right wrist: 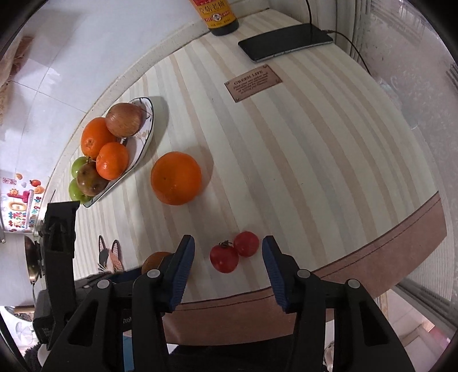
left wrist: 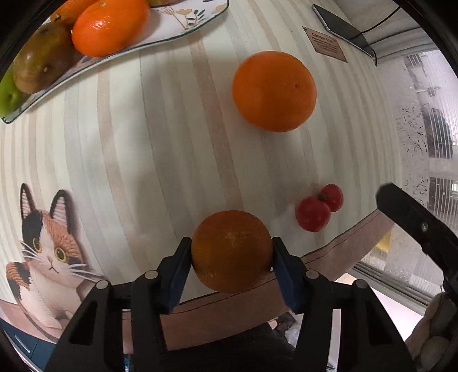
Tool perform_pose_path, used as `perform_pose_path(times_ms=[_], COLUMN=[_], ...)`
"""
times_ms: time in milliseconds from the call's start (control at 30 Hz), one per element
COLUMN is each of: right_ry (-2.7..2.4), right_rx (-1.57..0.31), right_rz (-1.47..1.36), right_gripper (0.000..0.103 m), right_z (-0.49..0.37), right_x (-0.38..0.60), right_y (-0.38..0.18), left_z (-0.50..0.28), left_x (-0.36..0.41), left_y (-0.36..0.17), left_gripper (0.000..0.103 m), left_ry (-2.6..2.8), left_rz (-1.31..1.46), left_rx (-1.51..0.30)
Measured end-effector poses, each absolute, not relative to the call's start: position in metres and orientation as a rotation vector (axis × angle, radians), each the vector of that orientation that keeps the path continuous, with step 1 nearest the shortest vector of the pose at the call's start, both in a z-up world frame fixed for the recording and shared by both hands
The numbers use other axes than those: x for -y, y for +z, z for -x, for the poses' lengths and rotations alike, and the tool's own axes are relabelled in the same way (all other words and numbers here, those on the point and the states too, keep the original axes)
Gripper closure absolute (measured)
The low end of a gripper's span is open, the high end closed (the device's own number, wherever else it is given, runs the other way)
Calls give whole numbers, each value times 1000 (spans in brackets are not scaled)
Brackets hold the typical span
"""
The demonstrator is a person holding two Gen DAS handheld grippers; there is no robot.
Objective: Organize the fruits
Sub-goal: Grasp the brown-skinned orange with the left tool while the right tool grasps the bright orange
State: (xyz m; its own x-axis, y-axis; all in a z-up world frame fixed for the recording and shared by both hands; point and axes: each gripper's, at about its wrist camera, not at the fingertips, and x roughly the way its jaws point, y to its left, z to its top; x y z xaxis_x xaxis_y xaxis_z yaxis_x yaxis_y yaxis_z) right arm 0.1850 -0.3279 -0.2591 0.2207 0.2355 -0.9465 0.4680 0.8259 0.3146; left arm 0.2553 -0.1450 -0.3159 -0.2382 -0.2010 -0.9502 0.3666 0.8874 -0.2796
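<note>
My left gripper (left wrist: 231,246) is shut on a dull orange (left wrist: 231,251) near the table's front edge; the same orange peeks out behind my right gripper's left finger (right wrist: 156,260). A bright orange (left wrist: 274,91) (right wrist: 176,178) lies loose mid-table. Two small red tomatoes (left wrist: 319,207) (right wrist: 233,251) lie close together near the front edge. My right gripper (right wrist: 228,246) is open and empty, its jaws standing either side of the tomatoes, above them. A patterned plate (left wrist: 183,25) (right wrist: 146,134) at the left holds oranges, a brownish fruit and green fruit.
A phone (right wrist: 286,41) with a cable lies at the back right, beside a brown label plaque (right wrist: 253,82). A dark sauce bottle (right wrist: 219,15) stands at the back. A cat picture (left wrist: 45,251) is on the tablecloth at front left. A window runs along the right.
</note>
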Motion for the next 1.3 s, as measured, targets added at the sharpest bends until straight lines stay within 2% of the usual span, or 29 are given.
perform_pose_path(times_ms=[233,367,667,900,1300], right_ry=[-107,-66,-95,-81,82], right_rx=[-1375,-1396,-1458,-1457,-1520], right_rz=[-639,-610,-429,-374,-462], right_gripper=[50,41,38,38,37], right_z=[-218,-254,-298,-303,-271], right_x=[313,295,265,256,230], right_y=[-268,-278,-306,-306,-313], left_z=[-277,-294,-306,-307,-298], left_x=[89,55,12,6,6], left_y=[-286,-277,-278,-288,-297], left_gripper=[51,51,51,51,51], left_ry=[-409,-315,-234,-232,-243], left_rz=[-120,-76,9,28,33], left_rx=[-1635,-1611,-1615,-1641,-1658])
